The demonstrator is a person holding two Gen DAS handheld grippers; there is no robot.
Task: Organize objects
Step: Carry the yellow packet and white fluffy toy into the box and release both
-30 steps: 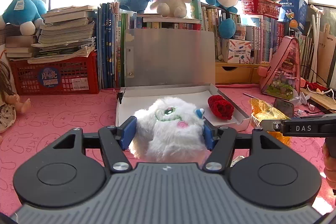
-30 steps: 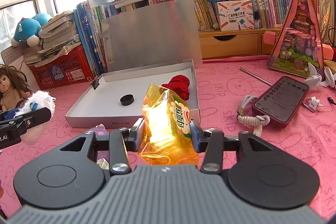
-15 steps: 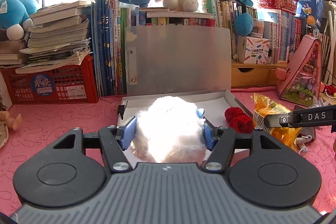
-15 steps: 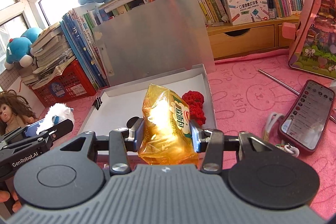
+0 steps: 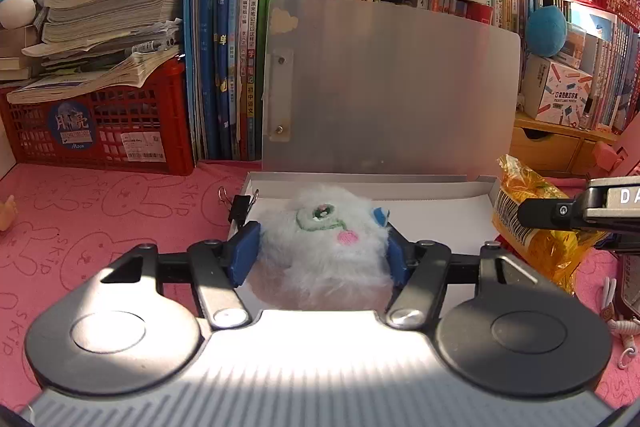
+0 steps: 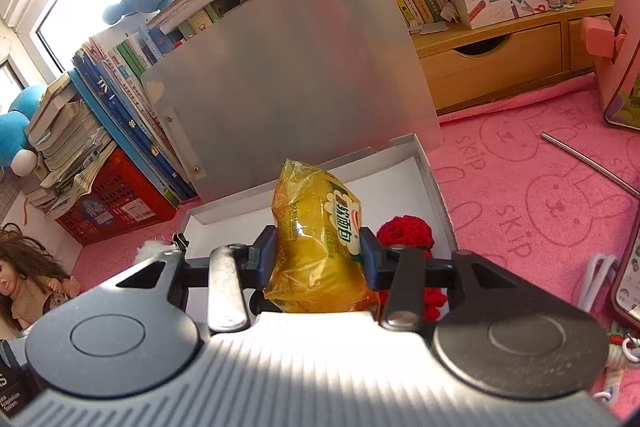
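My left gripper [image 5: 320, 247] is shut on a white fluffy plush toy [image 5: 324, 247] and holds it over the left part of the open white box [image 5: 440, 185]. My right gripper [image 6: 318, 255] is shut on a yellow snack bag [image 6: 316, 235] and holds it over the box [image 6: 434, 179], beside a red knitted item [image 6: 406, 233] lying in the box's right part. The snack bag also shows in the left wrist view [image 5: 536, 227], at the box's right edge. The box's silver lid [image 5: 392, 87] stands upright behind it.
A black binder clip [image 5: 240, 207] grips the box's left wall. A red crate [image 5: 96, 131] with stacked books stands at the back left. A doll [image 6: 28, 279] sits at the left. A phone [image 6: 628, 287], a cord and a metal rod [image 6: 588, 163] lie on the pink cloth to the right.
Both grippers have moved forward with their loads, from in front of the box to over it. The box and its lid now look much nearer.
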